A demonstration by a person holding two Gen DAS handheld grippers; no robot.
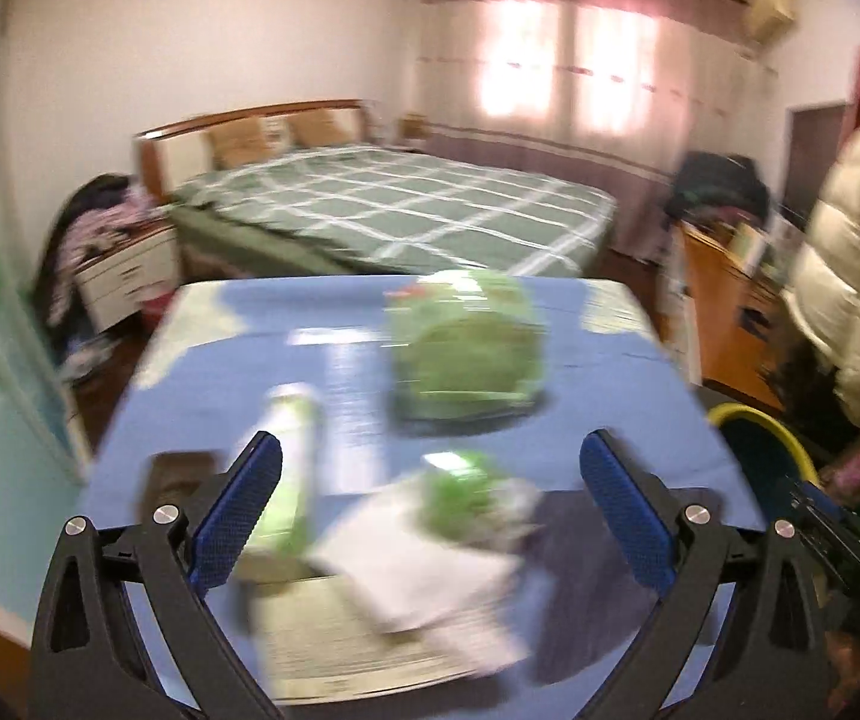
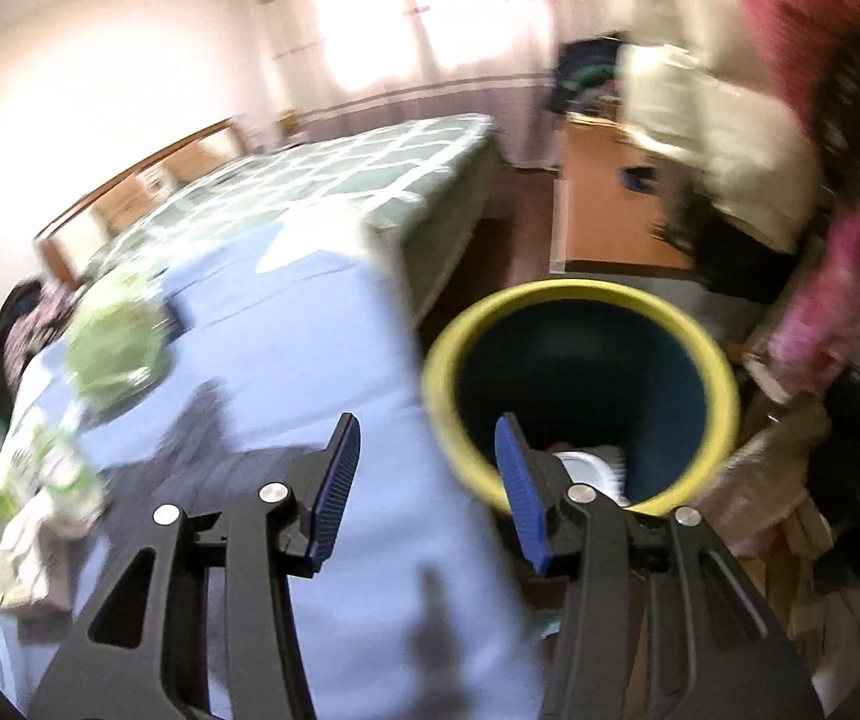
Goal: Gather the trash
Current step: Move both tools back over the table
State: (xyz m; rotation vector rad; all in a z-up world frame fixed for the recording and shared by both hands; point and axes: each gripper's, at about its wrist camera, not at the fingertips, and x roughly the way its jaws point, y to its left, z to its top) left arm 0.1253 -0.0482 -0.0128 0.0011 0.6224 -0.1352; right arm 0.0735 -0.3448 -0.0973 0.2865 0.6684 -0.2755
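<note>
Trash lies on a blue table point(image 1: 610, 372): a green plastic bag point(image 1: 466, 348), a green-white tube or wrapper point(image 1: 288, 468), and crumpled white-green packaging point(image 1: 448, 540) on a flat paper. My left gripper point(image 1: 430, 450) is open and empty above the near packaging. In the right wrist view the green bag point(image 2: 117, 348) and the packaging point(image 2: 45, 498) sit at the left. My right gripper point(image 2: 426, 432) is open and empty at the table's right edge, beside a dark bin with a yellow rim point(image 2: 586, 294) that holds something white point(image 2: 586, 468).
A bed with a green checked cover point(image 1: 381, 204) stands behind the table point(image 2: 309, 390). A nightstand point(image 1: 129, 276) is at the left. A wooden cabinet point(image 1: 724, 294) and hanging coats point(image 1: 850, 264) are at the right. The bin point(image 1: 760, 438) stands right of the table.
</note>
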